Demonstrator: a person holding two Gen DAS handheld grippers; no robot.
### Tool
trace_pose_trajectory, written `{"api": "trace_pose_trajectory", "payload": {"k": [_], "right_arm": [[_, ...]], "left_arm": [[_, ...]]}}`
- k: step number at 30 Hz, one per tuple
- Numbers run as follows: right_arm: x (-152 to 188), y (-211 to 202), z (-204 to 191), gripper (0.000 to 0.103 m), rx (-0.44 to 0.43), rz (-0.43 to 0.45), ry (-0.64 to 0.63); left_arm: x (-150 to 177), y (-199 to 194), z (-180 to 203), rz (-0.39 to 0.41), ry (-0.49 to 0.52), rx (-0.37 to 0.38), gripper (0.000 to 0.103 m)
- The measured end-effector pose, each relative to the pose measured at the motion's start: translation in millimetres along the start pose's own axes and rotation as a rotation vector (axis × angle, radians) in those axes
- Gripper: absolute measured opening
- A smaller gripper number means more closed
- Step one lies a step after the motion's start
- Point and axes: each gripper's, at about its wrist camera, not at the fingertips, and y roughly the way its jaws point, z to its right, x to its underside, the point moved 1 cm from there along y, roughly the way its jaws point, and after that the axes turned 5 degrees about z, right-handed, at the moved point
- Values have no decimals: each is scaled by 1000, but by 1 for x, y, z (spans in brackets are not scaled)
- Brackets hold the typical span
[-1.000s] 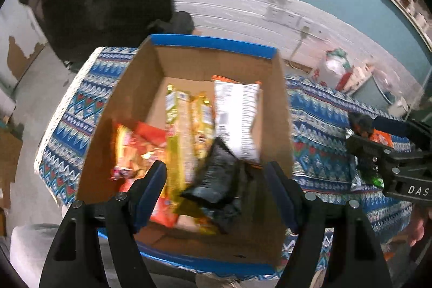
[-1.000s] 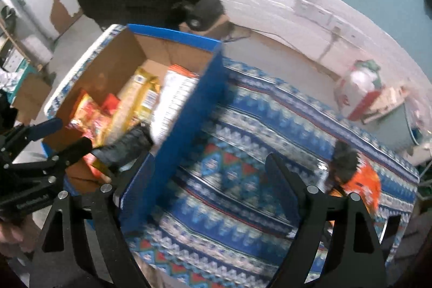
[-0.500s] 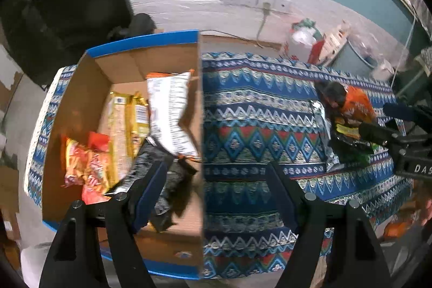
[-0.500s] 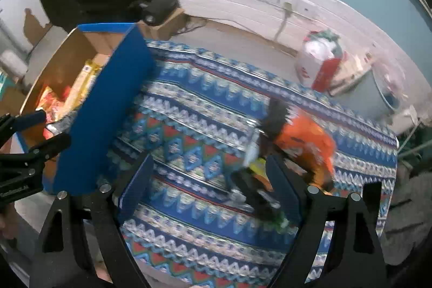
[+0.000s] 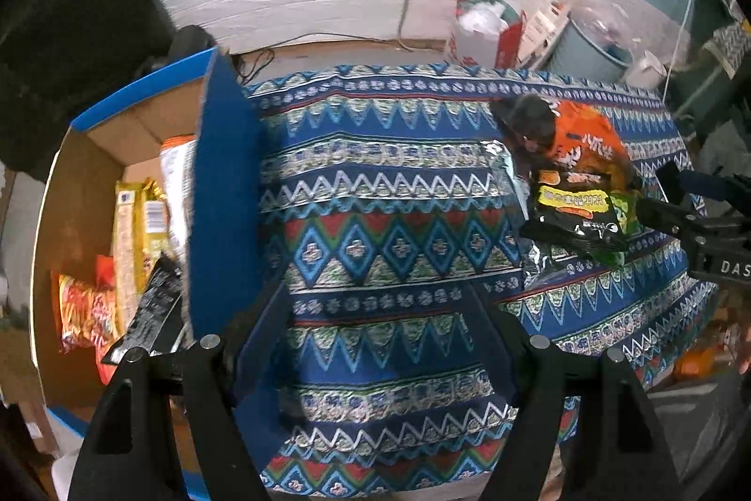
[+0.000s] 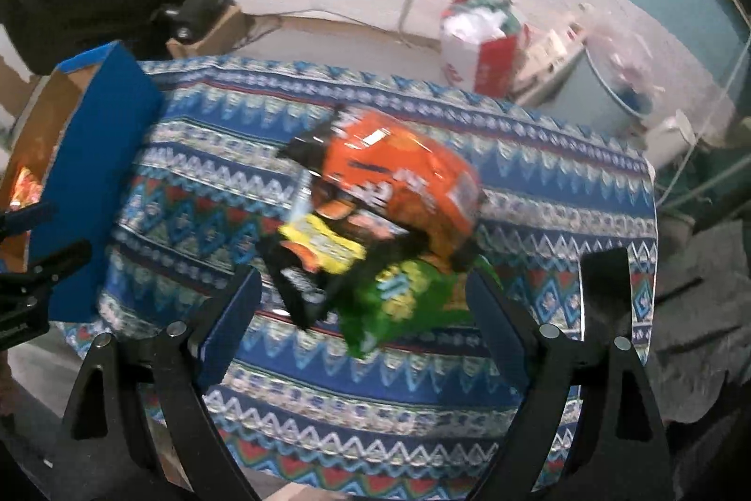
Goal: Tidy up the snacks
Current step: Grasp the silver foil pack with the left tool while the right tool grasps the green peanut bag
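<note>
Box (image 5: 225, 191) wall hides snacks (image 5: 136, 219); right view blurred; both tongs spread.

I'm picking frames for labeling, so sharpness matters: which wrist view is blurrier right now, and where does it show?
Right wrist view: motion blur smears the orange bag, the green packet and the tablecloth. Left wrist view: sharper, the cloth pattern and black packet read cleanly; both show fisheye bending at the edges.

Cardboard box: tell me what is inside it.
The cardboard box holds a red-orange packet, a yellow packet, a white packet and a black packet. The blue side wall covers the box's right part, and the packets cover its floor.
</note>
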Motion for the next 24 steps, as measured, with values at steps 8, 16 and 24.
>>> {"api": "trace_pose_trajectory", "payload": {"k": [8, 16, 24], "right_arm": [[11, 29, 31, 88, 53, -61, 52], [12, 62, 45, 88, 111, -106, 69], [28, 78, 55, 89, 134, -148, 36]], "left_arm": [[-8, 24, 26, -48, 57, 0, 77], [-13, 46, 42, -84, 95, 2, 77], [-30, 52, 56, -91, 74, 42, 77]]}}
